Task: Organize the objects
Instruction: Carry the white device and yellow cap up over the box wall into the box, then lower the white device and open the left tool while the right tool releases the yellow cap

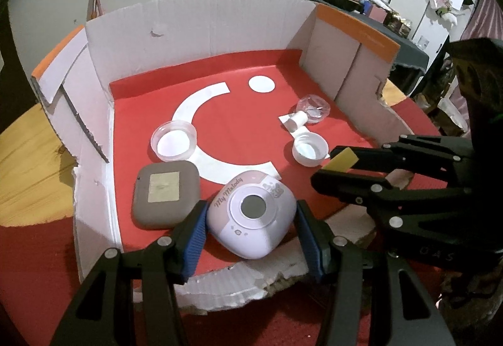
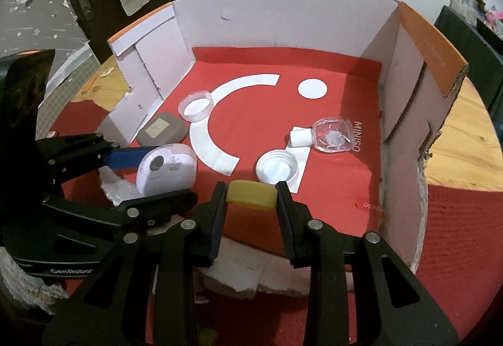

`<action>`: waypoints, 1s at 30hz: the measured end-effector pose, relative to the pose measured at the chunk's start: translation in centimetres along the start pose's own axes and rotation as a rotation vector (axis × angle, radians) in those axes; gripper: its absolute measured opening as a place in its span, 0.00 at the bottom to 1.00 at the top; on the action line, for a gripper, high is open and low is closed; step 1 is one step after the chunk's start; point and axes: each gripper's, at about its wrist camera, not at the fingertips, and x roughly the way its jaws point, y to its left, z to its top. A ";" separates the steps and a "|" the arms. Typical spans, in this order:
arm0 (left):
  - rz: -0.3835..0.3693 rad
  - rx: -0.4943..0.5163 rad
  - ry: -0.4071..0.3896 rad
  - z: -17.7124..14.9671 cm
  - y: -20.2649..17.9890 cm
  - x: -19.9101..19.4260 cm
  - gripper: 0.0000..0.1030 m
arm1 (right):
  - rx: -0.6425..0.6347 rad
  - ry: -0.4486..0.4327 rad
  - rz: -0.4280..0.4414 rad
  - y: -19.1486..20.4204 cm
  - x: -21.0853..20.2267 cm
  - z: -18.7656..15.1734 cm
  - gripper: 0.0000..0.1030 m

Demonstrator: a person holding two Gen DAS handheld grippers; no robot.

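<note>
My left gripper is shut on a lilac "My Melody" case at the near edge of a red-floored cardboard box; the case also shows in the right wrist view. My right gripper is shut on a yellow lid, held just above the box floor near the front; the lid also shows in the left wrist view. A grey pouch lies left of the case.
Inside the box lie a clear round dish, a white cap and a small clear bottle on its side. The box walls stand on three sides; the torn front edge is low. The box stands on a wooden table.
</note>
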 end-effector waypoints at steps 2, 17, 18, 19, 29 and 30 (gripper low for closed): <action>0.008 -0.006 0.012 0.2 0.2 0.3 0.55 | 0.004 0.004 0.000 -0.1 0.2 0.2 0.29; 0.115 -0.027 -0.008 1.5 1.3 2.1 0.55 | 0.030 -0.026 -0.058 -1.6 1.8 1.1 0.29; 0.111 -0.034 -0.011 1.6 1.5 2.1 0.55 | 0.030 -0.029 -0.063 -1.6 1.9 1.2 0.29; 0.110 -0.040 -0.013 1.7 1.6 2.1 0.55 | 0.031 -0.031 -0.065 -1.7 2.0 1.3 0.29; 0.151 -0.056 -0.038 2.0 2.2 2.6 0.55 | 0.027 -0.056 -0.091 -1.8 2.5 1.5 0.29; 0.155 -0.054 -0.039 2.0 2.1 2.6 0.55 | 0.025 -0.055 -0.092 -1.8 2.5 1.5 0.29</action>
